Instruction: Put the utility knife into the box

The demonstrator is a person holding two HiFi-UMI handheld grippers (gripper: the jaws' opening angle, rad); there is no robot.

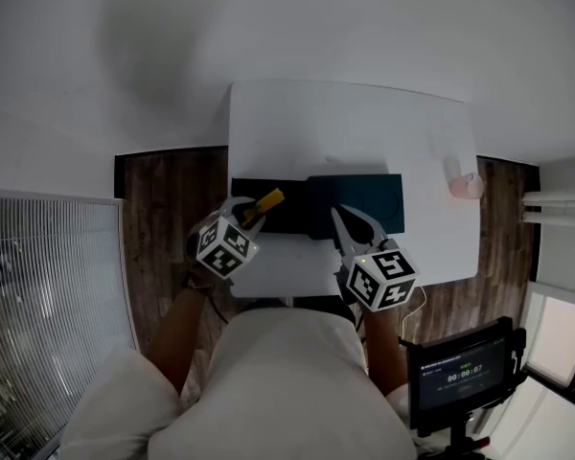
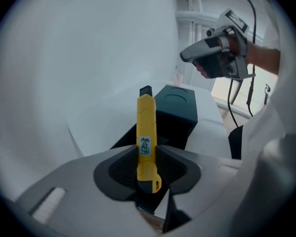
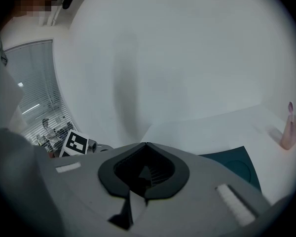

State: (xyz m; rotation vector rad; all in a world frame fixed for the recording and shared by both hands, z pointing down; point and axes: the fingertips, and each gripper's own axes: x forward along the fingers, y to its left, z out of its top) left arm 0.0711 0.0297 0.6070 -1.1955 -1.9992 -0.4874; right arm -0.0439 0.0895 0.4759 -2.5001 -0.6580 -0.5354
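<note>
1. Your left gripper [image 2: 148, 158] is clamped on the yellow utility knife [image 2: 146, 122] low on its handle. The butt pokes out below the pads into shadow. The dark tip at the far end is too small to make out.
2. Your right gripper [image 3: 145, 147] has its jaws pressed together with nothing between them.
3. In the head view both your forearms reach forward, with the marker cubes turned up toward the camera. The left gripper sits at the box's near left corner, and the knife slants out over the box's black left part. You cannot tell whether the knife touches the box.
4. The right gripper sits at the box's near edge, below its teal right part, and points toward it.
5. The box [image 2: 176, 113] lies on the white table [image 1: 364, 123]. Its teal part carries a round recess. No view shows what, if anything, is inside.
6. Just past the box's right end a small pink object [image 1: 465, 185] stands at the table's edge, too blurred to identify.
</note>
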